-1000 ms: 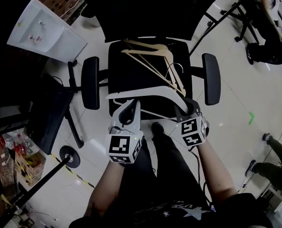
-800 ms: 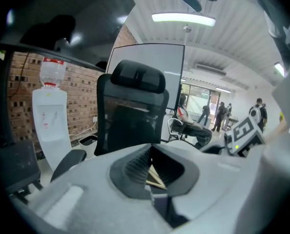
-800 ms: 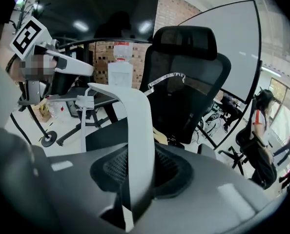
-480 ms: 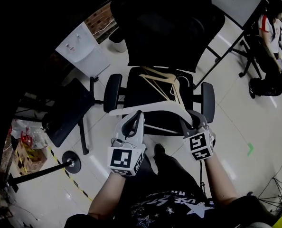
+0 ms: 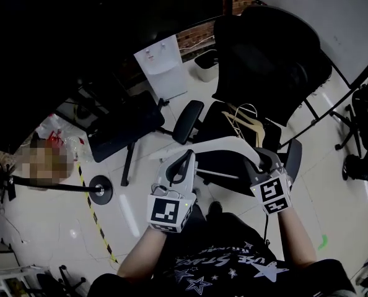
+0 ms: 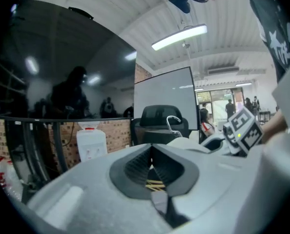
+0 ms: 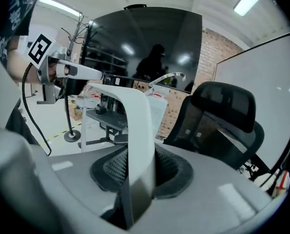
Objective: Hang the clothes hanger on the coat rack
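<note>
A white clothes hanger (image 5: 215,144) hangs in the air in front of the person, level between the two grippers. My right gripper (image 5: 264,161) is shut on its right arm, and the white arm (image 7: 135,126) stands up between the pads, with the metal hook (image 7: 167,76) beyond. My left gripper (image 5: 185,159) has its tips at the hanger's left arm. In the left gripper view its jaws (image 6: 151,147) are closed together with nothing showing between the pads, and the hanger body (image 6: 184,143) lies just past them. The coat rack (image 7: 79,38) stands to the left, on a round base (image 5: 101,189).
Behind the hanger stands a black office chair (image 5: 264,60) with several wooden hangers (image 5: 249,119) on its seat. A white water dispenser (image 5: 162,67) and a black bench (image 5: 125,125) stand to the left. Yellow-black tape (image 5: 91,209) crosses the floor. A whiteboard (image 5: 320,5) is at the far right.
Both grippers have lifted the white hanger up and off the chair seat. The head view has swung left, so the chair now sits upper right and the rack's base has come closer.
</note>
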Demonstrator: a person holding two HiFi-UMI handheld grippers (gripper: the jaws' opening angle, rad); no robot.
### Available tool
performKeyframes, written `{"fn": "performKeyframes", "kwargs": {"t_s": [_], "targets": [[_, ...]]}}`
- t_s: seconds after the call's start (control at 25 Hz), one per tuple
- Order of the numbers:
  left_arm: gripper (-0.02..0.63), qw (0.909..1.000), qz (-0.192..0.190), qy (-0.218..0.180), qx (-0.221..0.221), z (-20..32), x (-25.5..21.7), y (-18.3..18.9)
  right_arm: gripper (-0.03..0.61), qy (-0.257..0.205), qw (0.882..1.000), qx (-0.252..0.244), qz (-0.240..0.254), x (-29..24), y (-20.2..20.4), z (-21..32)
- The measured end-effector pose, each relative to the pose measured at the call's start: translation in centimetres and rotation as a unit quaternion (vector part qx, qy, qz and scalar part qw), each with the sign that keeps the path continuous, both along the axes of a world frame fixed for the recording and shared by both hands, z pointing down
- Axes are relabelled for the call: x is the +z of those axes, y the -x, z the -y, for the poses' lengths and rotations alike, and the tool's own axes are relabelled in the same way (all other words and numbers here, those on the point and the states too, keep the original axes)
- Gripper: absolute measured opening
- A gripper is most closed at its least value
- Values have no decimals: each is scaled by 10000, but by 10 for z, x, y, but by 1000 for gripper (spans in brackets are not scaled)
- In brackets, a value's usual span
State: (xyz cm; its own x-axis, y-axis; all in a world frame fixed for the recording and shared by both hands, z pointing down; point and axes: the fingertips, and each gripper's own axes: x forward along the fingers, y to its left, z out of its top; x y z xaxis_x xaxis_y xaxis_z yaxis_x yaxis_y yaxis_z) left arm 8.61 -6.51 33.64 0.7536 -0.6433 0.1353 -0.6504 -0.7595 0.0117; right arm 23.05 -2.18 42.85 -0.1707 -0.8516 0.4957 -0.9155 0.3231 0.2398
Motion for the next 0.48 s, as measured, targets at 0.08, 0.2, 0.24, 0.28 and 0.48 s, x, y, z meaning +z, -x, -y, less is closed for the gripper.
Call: {"fn": "performKeyframes", "kwargs": {"t_s": [0.08, 0.2, 0.24, 0.28, 0.48], "targets": [[5, 9991, -37, -42, -427, 0, -6, 24, 100, -69, 9994, -326, 64, -3, 20, 13], [5, 9936, -65, -53, -1125, -6, -13, 63, 99, -90, 9958, -887, 212, -4, 53, 29], [5, 9913, -66, -32, -1316, -9, -15, 76, 98, -96, 9940, -1061, 237, -4, 63, 33], [5, 9889, -64, -8, -1484, -11, -16, 89, 99, -103, 9921, -1227, 251, -4, 73, 37], [5, 9748, 112, -194, -2218, -17, -22, 159, 98, -234, 9758, -2160, 249, -4, 139, 57]]}}
